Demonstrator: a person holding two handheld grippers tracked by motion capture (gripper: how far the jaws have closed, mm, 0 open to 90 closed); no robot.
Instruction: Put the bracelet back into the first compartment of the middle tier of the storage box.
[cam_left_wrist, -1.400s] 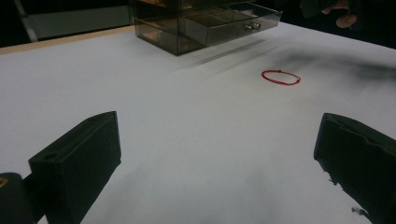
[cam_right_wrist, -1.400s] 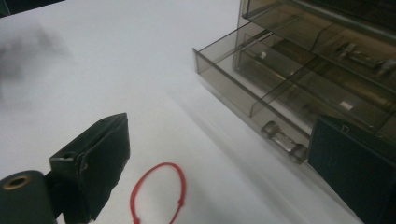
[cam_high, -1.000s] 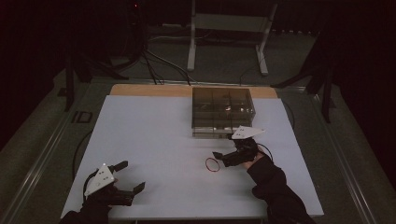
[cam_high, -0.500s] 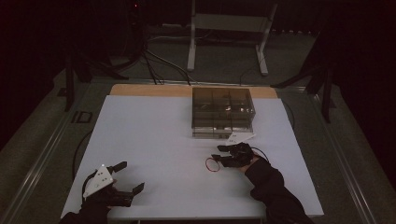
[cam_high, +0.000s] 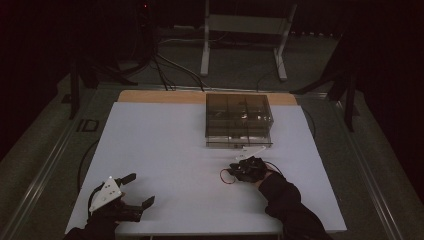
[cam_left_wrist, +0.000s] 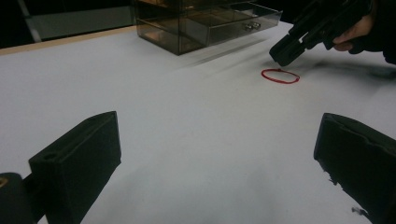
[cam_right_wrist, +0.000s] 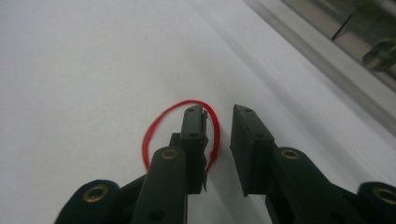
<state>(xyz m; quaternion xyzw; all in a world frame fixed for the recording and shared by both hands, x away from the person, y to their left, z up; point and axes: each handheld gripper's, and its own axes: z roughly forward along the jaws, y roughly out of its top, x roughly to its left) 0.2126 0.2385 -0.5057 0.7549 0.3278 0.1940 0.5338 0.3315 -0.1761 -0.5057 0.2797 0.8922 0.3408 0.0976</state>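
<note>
Presently, I had the right tongs (cam_right_wrist: 219, 116) lowered onto the white desk (cam_high: 165, 145), just in front of the smoked clear drawer organiser (cam_high: 239, 120) that stood near the far edge. A thin red loop, seemingly an elastic band or a cord bracelet (cam_right_wrist: 180, 135), lay flat on the desk directly beneath those tongs. In the right gripper view one jaw stood inside the loop and the other outside it, so that one strand of the band ran through the narrow gap between them. The jaws had just been closing, yet a gap remained and I could not see the pads pressing on the strand; I judged the band not yet gripped. In the left gripper view the same band (cam_left_wrist: 280, 75) lay on the desk just below the tip of the right tongs (cam_left_wrist: 285, 52).

The left tongs (cam_high: 135, 190) rested at the near left corner of the desk, well apart from the work, with the jaws spread wide and nothing between them.

My assessment was that the step in hand was the pick-up of the red band. The next move called for closing the right jaws fully on that single strand, tips kept low against the desk so the thin band could not slip out beneath them, then lifting. The organiser's lowest drawer appeared slightly drawn out and was the likely destination, though I could not confirm this.
</note>
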